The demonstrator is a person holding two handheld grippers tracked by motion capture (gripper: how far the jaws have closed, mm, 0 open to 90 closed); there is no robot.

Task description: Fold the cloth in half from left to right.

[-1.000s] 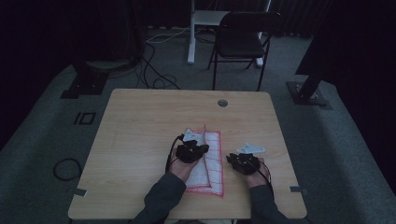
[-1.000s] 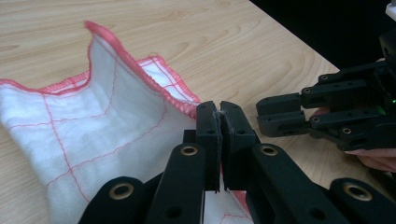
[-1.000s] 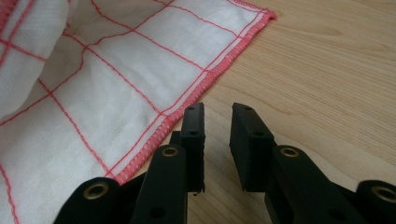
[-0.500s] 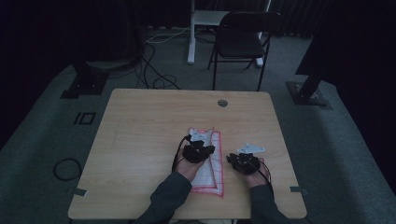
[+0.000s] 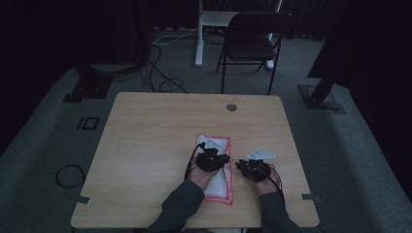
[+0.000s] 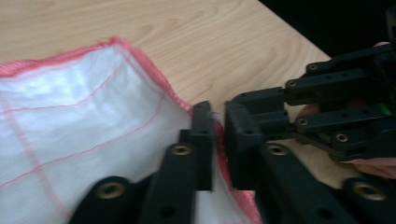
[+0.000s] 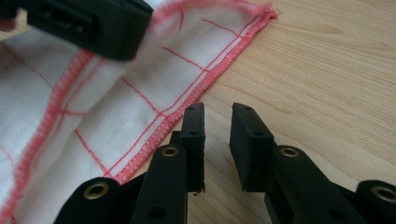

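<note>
A white cloth (image 5: 219,183) with red grid lines and a pink hem lies flat on the near middle of the wooden table (image 5: 155,136). My left gripper (image 5: 211,159) rests over the cloth. In the left gripper view its jaws (image 6: 219,140) have just been opening and stand a narrow gap apart, with the hem of the cloth (image 6: 84,121) lying in that gap, not pinched. My right gripper (image 5: 252,169) sits just right of the cloth. Its jaws (image 7: 217,135) are parted over bare wood beside the hem of the cloth (image 7: 116,98), holding nothing.
A round grommet (image 5: 231,107) sits near the table's far edge. Behind the table stand a black folding chair (image 5: 252,43) and a white post (image 5: 199,34), with cables on the carpet. The right table edge (image 6: 299,44) is close to both grippers.
My left hand has slid a little to the right and toward me over the cloth. The raised fold at the cloth's far end now lies flat. The right hand has kept still.
</note>
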